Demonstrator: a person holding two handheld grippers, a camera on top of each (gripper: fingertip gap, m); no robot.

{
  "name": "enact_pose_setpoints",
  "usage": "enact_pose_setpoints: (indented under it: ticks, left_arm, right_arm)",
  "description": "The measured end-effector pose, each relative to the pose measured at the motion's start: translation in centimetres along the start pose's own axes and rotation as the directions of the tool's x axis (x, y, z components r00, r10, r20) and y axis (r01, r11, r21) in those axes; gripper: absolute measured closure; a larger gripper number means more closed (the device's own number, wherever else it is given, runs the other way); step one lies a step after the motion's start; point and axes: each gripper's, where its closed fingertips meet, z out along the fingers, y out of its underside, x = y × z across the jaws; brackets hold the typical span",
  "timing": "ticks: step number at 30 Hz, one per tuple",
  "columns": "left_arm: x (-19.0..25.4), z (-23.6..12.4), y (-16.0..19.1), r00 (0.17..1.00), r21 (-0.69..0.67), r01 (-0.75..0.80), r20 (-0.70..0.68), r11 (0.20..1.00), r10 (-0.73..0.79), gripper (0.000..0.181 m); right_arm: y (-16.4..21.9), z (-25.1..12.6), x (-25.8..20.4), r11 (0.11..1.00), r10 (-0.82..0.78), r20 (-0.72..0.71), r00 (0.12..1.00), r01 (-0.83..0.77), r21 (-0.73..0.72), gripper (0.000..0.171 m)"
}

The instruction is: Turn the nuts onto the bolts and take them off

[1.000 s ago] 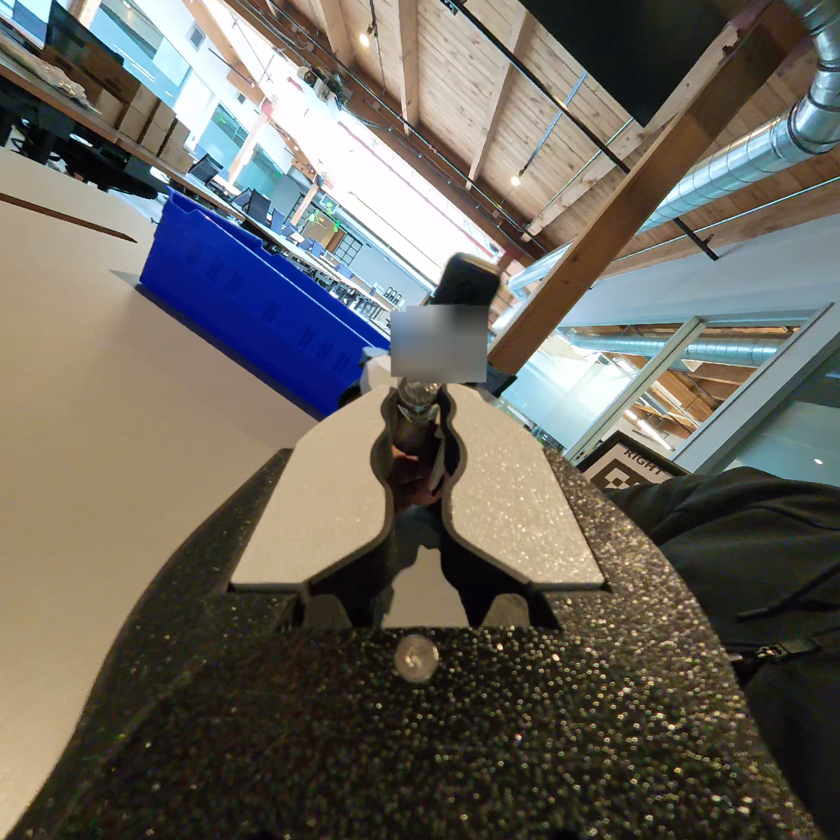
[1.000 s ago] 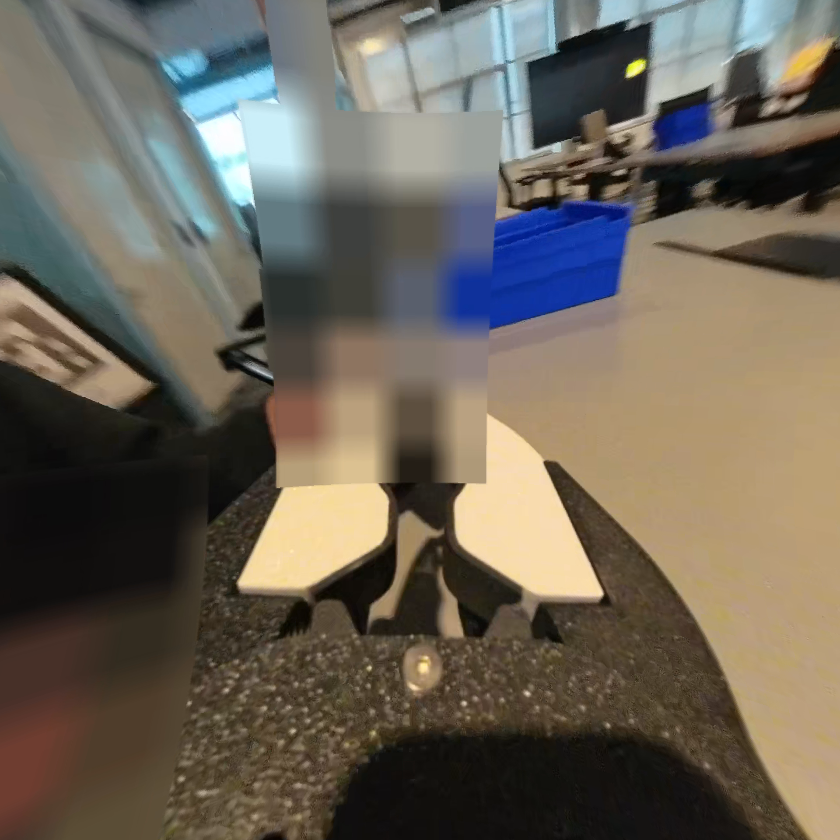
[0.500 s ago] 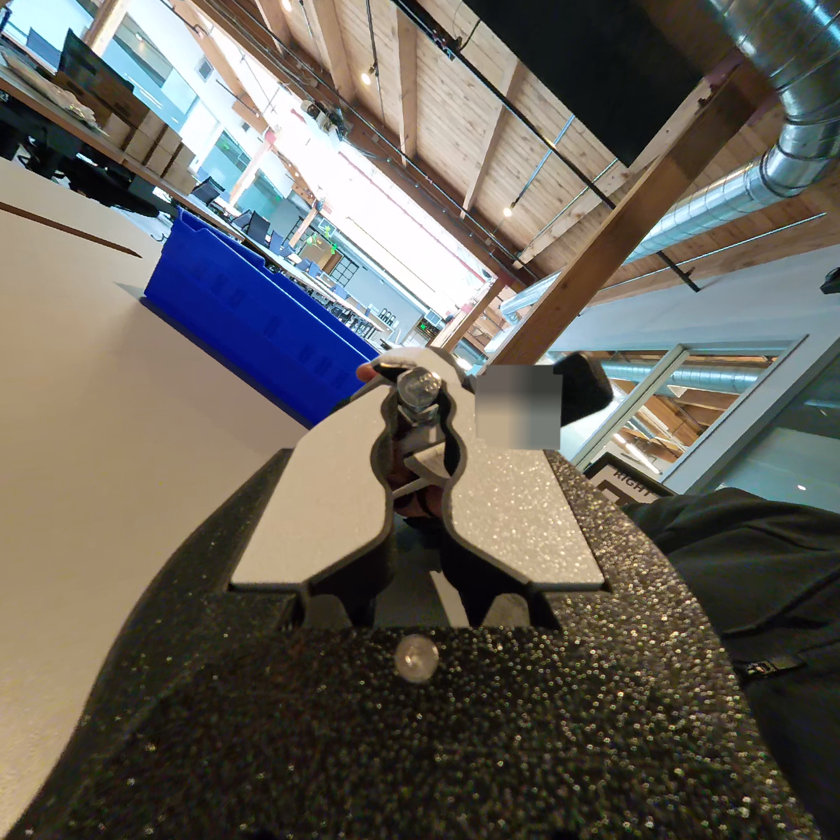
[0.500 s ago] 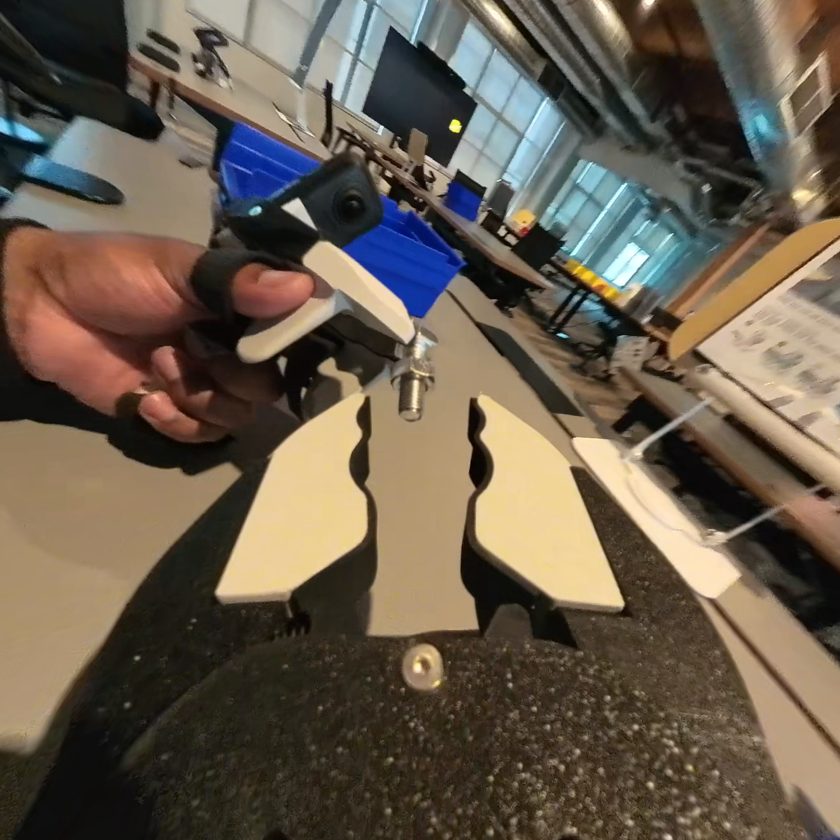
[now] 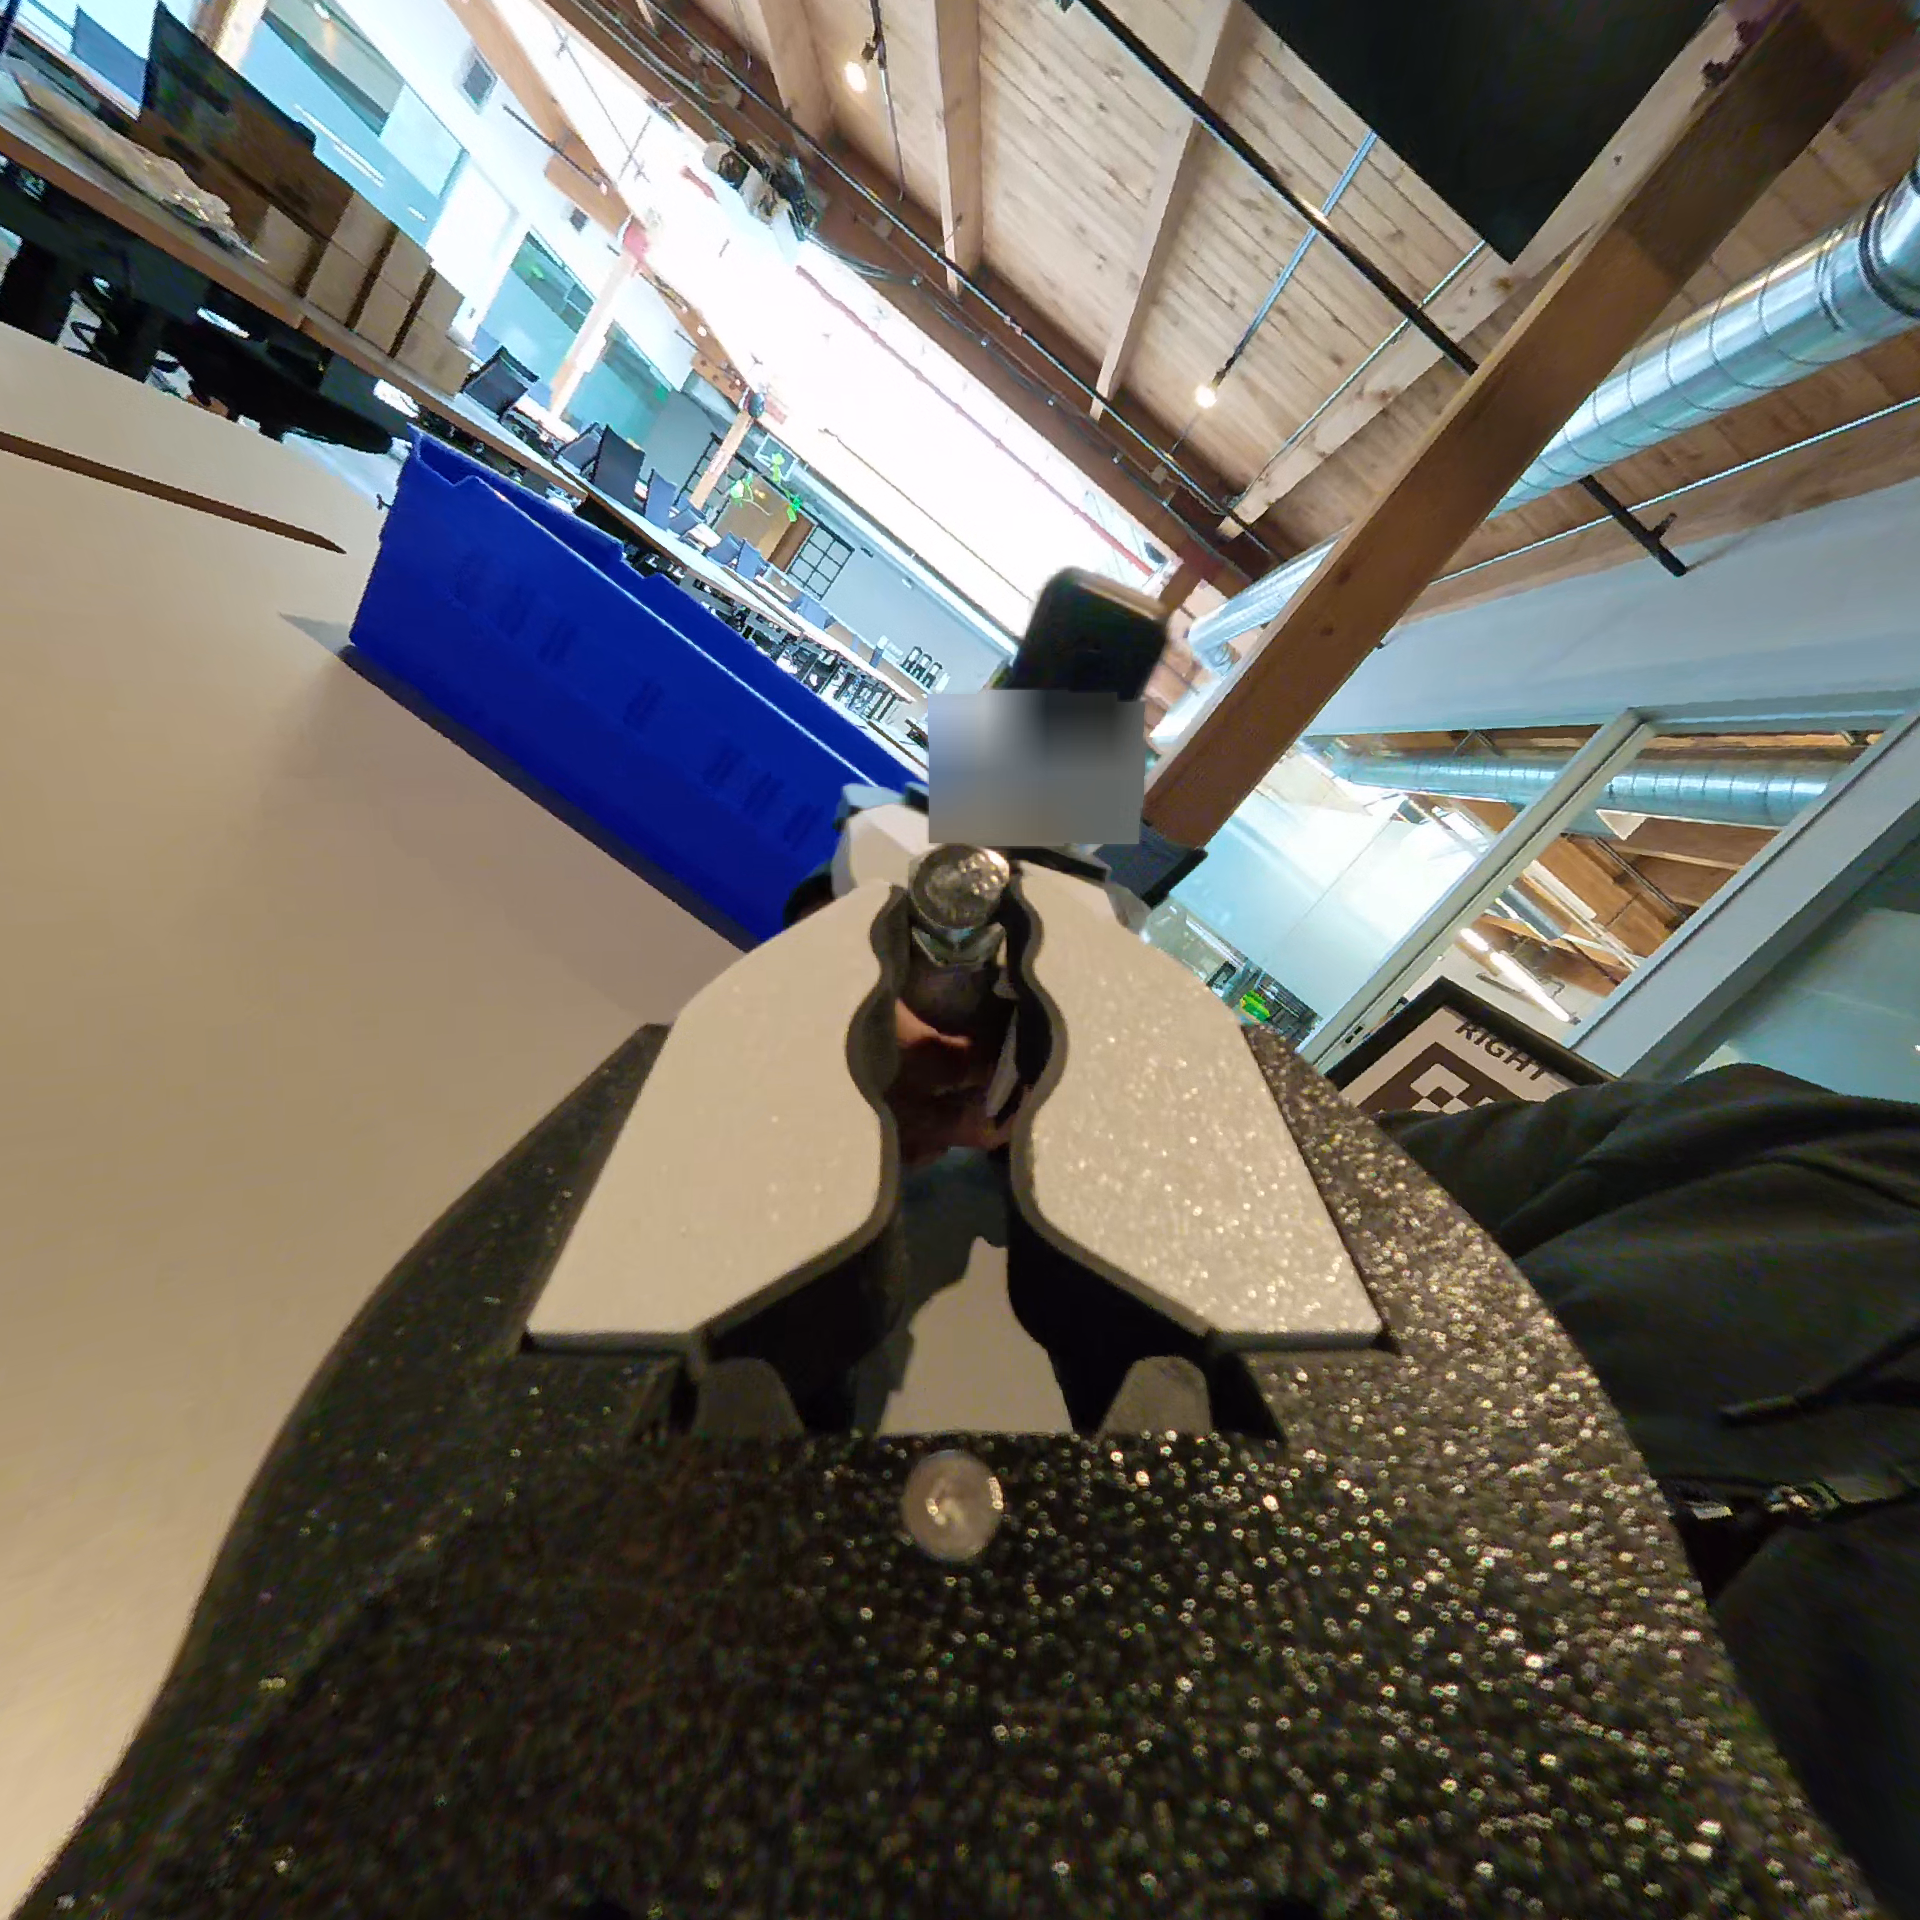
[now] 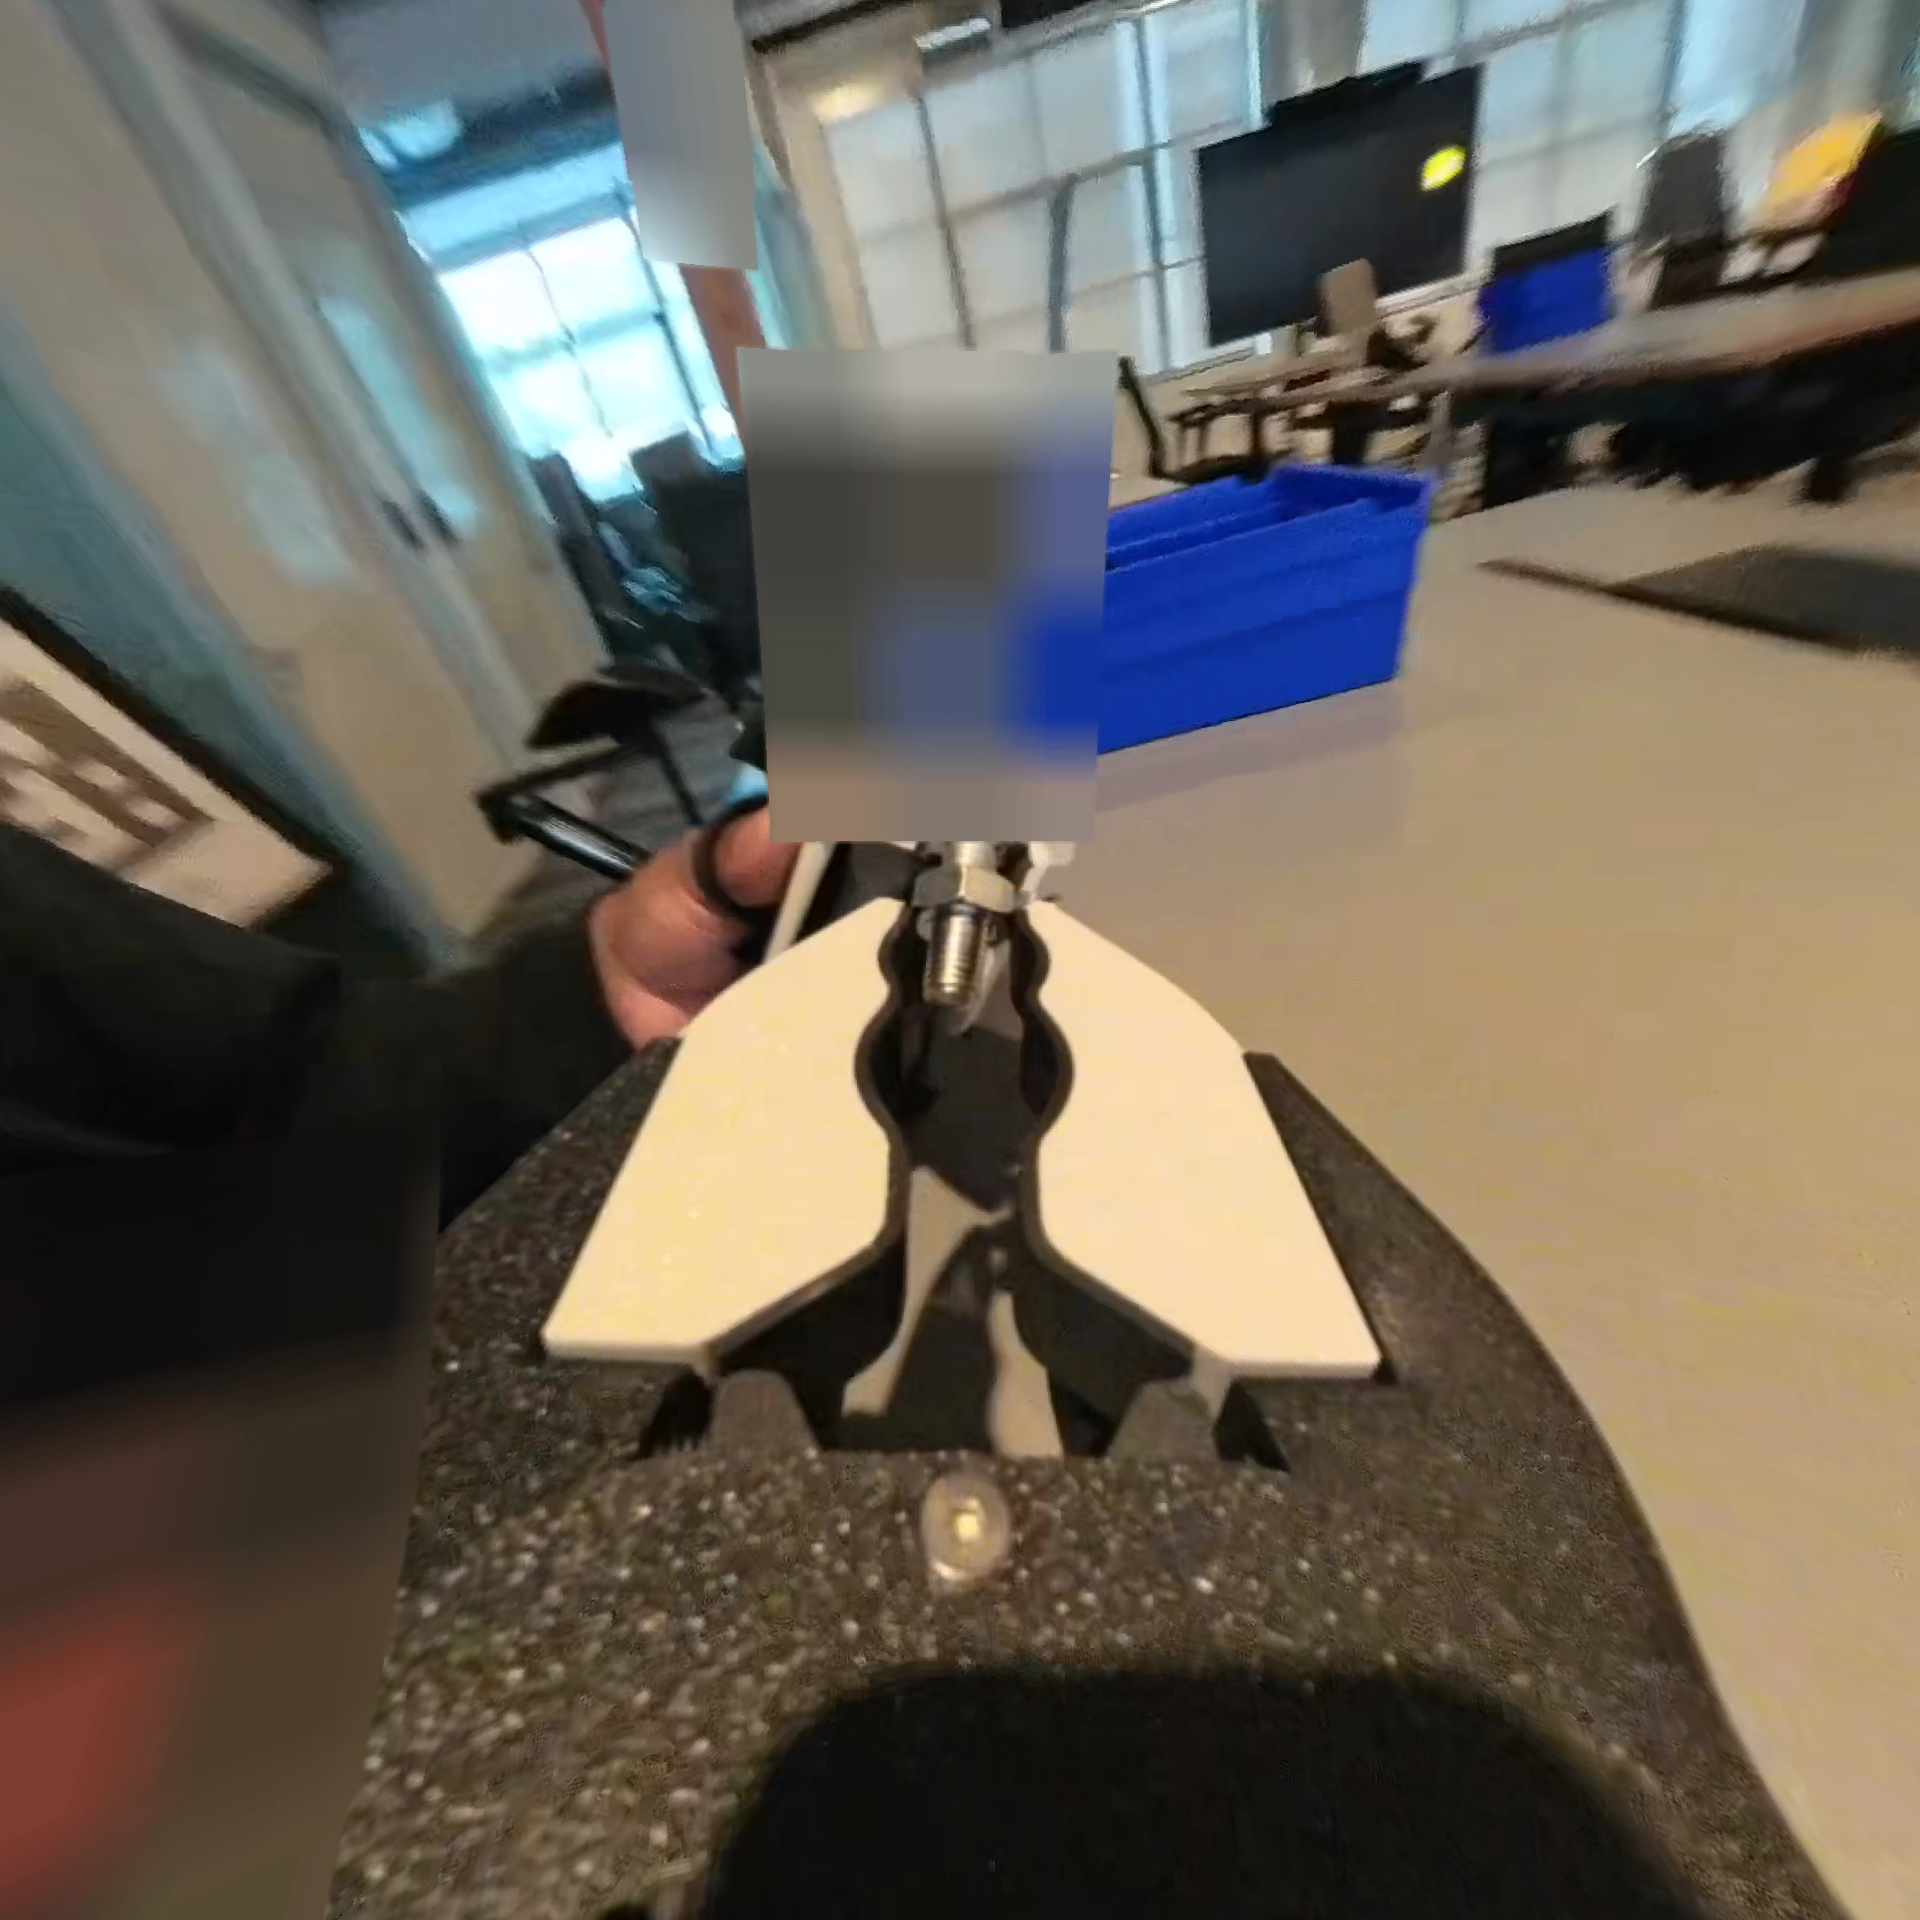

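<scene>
Right gripper (image 6: pixel 961 914): back from its wide spread half a second ago, fingers now pinched on the nut (image 6: pixel 958 885)
Left gripper (image 5: pixel 956 914): clamped on the bolt (image 5: pixel 957 896) head
Bolt: held in air above the table (image 5: pixel 260 935), thread pointing at the right gripper
Blue bin (image 5: pixel 613 686): well behind

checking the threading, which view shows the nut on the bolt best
The right wrist view: the nut sits side-on with bare bolt thread below it. The left wrist view shows mostly the bolt head end-on, the nut foreshortened.
</scene>
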Motion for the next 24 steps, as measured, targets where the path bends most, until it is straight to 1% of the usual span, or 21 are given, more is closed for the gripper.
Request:
enact_pose_setpoints:
  ticks: [1,2,3,5,7,9,12,14,16,18,19,20,22,24]
  left_arm:
    - [0.0,0.0,0.0,1.0,0.001,0.001,0.001,1.0,-0.001,0.165]
    - [0.0,0.0,0.0,1.0,0.004,0.002,0.002,1.0,-0.002,0.165]
    - [-0.1,-0.1,-0.1,1.0,0.008,0.003,0.004,1.0,-0.003,0.165]
    - [-0.1,-0.3,-0.4,1.0,0.027,0.009,-0.002,1.0,-0.009,0.165]
    - [0.0,-0.4,-0.6,1.0,0.04,0.022,-0.011,0.999,-0.021,0.165]
    - [-0.1,-0.4,-0.6,0.999,0.044,0.03,-0.015,0.999,-0.029,0.165]
    - [-0.1,-0.4,-0.5,1.0,0.037,0.029,-0.01,0.999,-0.029,0.165]
    - [-0.2,-0.3,-0.3,1.0,0.026,0.031,-0.005,0.999,-0.03,0.165]
    - [-0.2,-0.2,-0.1,0.999,0.011,0.032,-0.004,0.999,-0.032,0.165]
    - [-0.2,-0.1,0.0,1.0,0.005,0.025,0.0,1.0,-0.025,0.165]
    - [-0.2,-0.1,0.0,1.0,0.004,0.02,0.004,1.0,-0.02,0.165]
    - [-0.3,-0.2,0.0,1.0,0.0,0.016,0.014,1.0,-0.016,0.165]
    - [-0.5,-0.2,0.1,1.0,-0.009,0.006,0.027,1.0,-0.006,0.165]
    - [-0.2,-0.1,0.2,1.0,-0.016,-0.005,0.018,1.0,0.005,0.165]
  right_arm:
    - [-0.1,0.0,0.0,0.998,0.055,0.034,0.998,-0.055,0.011,0.154]
    - [-0.1,0.0,-0.1,0.998,0.067,0.044,0.997,-0.068,0.018,0.152]
    - [-0.1,0.0,0.0,0.999,0.043,0.032,0.999,-0.044,0.019,0.149]
    - [0.0,0.2,0.1,0.998,-0.069,-0.034,0.997,0.069,-0.012,0.138]
    - [0.3,0.3,0.3,0.975,-0.22,-0.112,0.969,0.214,-0.066,0.132]
    - [0.4,0.4,0.7,0.925,-0.377,-0.195,0.905,0.357,-0.129,0.131]
    - [0.1,0.1,1.3,0.824,-0.566,-0.297,0.769,0.526,-0.21,0.132]
    - [-0.3,0.0,1.2,0.763,-0.646,-0.33,0.689,0.598,-0.245,0.135]
    - [-0.3,-0.1,1.4,0.71,-0.703,-0.354,0.617,0.64,-0.294,0.144]
    - [-0.1,0.1,1.2,0.679,-0.734,-0.339,0.589,0.66,-0.322,0.153]
    - [0.0,0.1,1.1,0.687,-0.726,-0.338,0.599,0.653,-0.318,0.153]
    - [0.1,0.2,1.2,0.713,-0.701,-0.331,0.632,0.63,-0.307,0.153]
    - [0.4,0.3,1.1,0.815,-0.578,-0.291,0.763,0.526,-0.242,0.153]
    - [0.5,0.3,0.6,0.934,-0.353,-0.192,0.916,0.333,-0.13,0.153]
